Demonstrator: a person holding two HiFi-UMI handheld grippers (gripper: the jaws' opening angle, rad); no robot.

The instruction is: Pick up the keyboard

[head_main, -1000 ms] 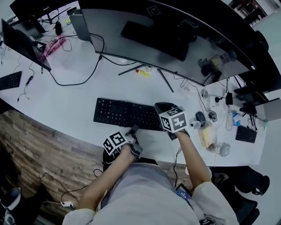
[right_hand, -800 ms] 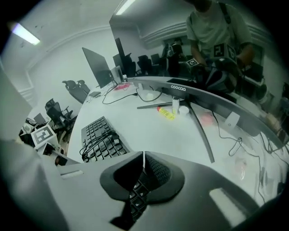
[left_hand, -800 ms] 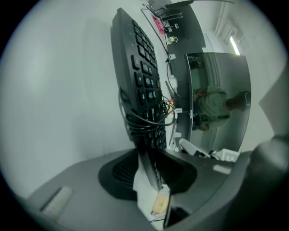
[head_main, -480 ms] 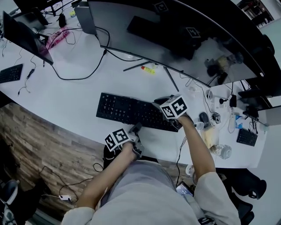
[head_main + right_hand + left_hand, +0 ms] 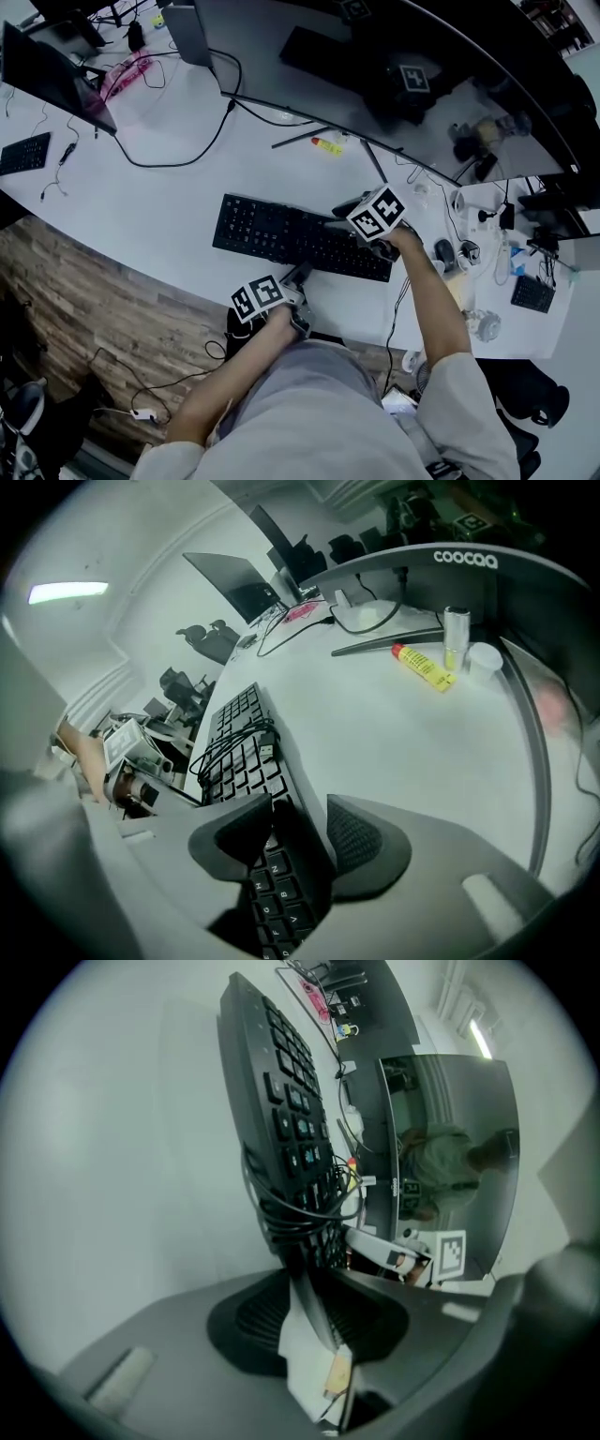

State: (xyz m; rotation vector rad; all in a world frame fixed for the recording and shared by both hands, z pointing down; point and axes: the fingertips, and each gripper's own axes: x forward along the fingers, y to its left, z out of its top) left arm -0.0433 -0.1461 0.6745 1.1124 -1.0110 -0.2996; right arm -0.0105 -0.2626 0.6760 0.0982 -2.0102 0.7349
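Observation:
A black keyboard lies on the white desk, with its own cable coiled on the keys. My left gripper is at the keyboard's near edge. In the left gripper view its pads are shut on that edge of the keyboard, next to a white tag. My right gripper tilts down over the far edge, toward the right end. Its jaws have just been opening, and they straddle the rim of the keyboard without pressing it: right gripper open.
A large curved monitor stands behind the keyboard, with a yellow tube at its foot. A mouse and small clutter lie to the right. A second keyboard and cables lie far left. The desk's front edge runs just below the left gripper.
My right gripper has tipped downward and shifted from above the keyboard's right end to its far edge. The left gripper has stayed at the near edge.

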